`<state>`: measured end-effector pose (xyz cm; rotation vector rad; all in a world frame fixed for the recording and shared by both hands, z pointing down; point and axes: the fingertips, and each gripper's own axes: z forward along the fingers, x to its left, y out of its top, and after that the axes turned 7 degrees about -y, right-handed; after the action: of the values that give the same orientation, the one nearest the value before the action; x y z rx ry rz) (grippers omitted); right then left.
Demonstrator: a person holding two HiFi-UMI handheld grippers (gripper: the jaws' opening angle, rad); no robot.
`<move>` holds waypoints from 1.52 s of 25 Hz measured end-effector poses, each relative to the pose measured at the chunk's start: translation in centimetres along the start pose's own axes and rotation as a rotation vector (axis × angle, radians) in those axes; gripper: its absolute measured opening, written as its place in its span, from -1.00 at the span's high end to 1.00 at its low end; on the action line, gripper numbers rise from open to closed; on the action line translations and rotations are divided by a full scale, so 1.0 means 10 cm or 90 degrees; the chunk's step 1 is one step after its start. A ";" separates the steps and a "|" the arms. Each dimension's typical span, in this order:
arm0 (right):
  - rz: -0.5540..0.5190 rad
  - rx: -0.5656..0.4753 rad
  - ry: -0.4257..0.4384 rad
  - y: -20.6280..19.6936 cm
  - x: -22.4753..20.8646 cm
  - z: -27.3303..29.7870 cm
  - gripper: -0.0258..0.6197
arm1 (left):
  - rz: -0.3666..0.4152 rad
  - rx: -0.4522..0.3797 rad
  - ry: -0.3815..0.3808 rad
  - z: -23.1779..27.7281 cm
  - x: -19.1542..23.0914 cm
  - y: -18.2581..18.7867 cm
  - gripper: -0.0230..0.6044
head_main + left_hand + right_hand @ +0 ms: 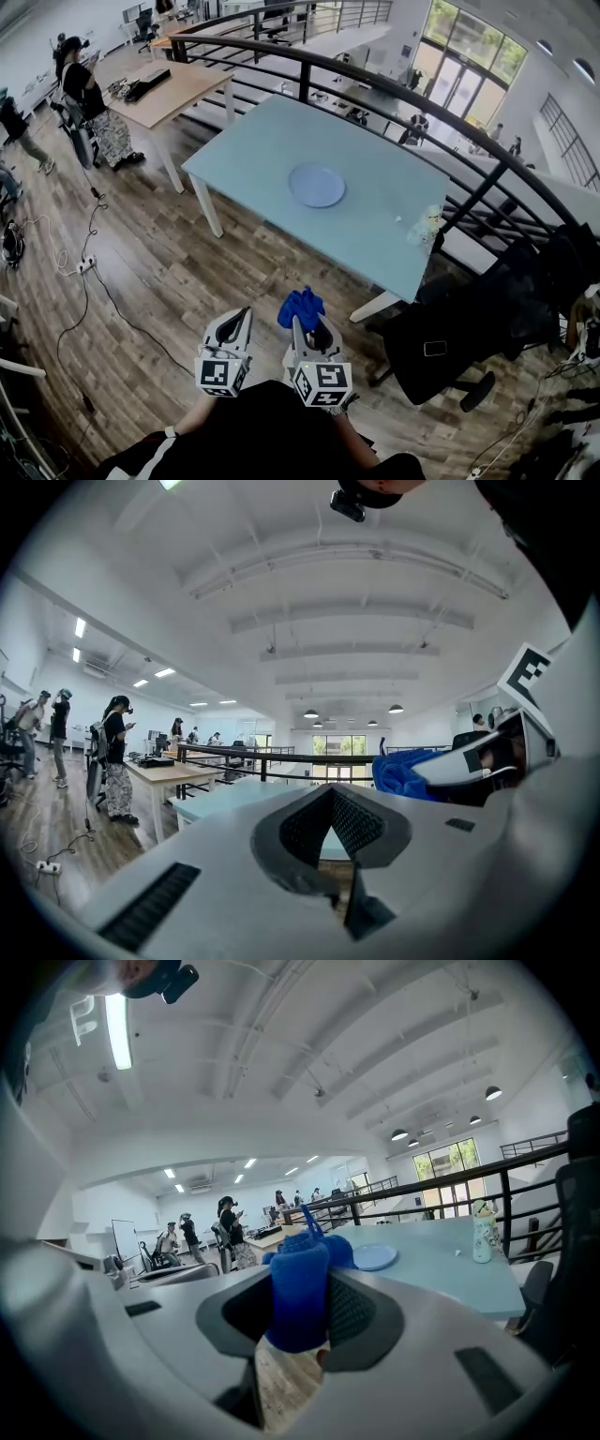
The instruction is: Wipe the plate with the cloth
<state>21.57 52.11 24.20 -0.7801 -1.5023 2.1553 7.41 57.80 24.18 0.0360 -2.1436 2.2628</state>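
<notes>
A pale blue round plate (pixel 317 185) lies in the middle of the light blue table (pixel 272 150), well ahead of both grippers. My right gripper (pixel 305 324) is shut on a bunched blue cloth (pixel 301 307), held over the wooden floor short of the table's near edge. In the right gripper view the cloth (pixel 298 1288) stands up between the jaws of the gripper (pixel 300 1321), with the plate (pixel 375 1257) small beyond it. My left gripper (pixel 241 319) hangs beside it, shut with nothing in it. The left gripper view shows the cloth (pixel 403 772) at the right.
A small patterned bottle (pixel 428 225) stands near the table's right edge. A black railing (pixel 394 89) curves behind the table. A black office chair (pixel 450 347) sits at the right. At the far left are a wooden table (pixel 173 89), people (pixel 89 103) and floor cables (pixel 84 267).
</notes>
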 end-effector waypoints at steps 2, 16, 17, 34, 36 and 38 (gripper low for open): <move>0.000 0.005 0.001 0.04 -0.02 0.10 0.55 | -0.004 0.006 -0.001 0.10 0.03 0.01 0.92; 0.001 0.013 0.013 0.45 -0.36 0.96 0.55 | -0.005 0.006 0.020 0.99 0.34 0.19 0.92; 0.003 0.013 0.013 0.48 -0.40 1.02 0.55 | -0.002 0.005 0.019 1.08 0.35 0.21 0.92; 0.001 0.005 0.034 0.91 -1.10 2.11 0.55 | 0.007 0.003 0.042 2.36 0.51 0.22 0.92; 0.001 0.004 0.033 0.94 -1.16 2.19 0.55 | 0.006 0.004 0.045 2.44 0.51 0.23 0.92; 0.003 0.006 0.035 0.95 -1.20 2.24 0.55 | 0.008 0.006 0.050 2.49 0.53 0.21 0.92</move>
<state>16.26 25.55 23.90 -0.8337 -1.4643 2.1253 2.08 32.87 23.62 -0.0645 -2.1009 2.2407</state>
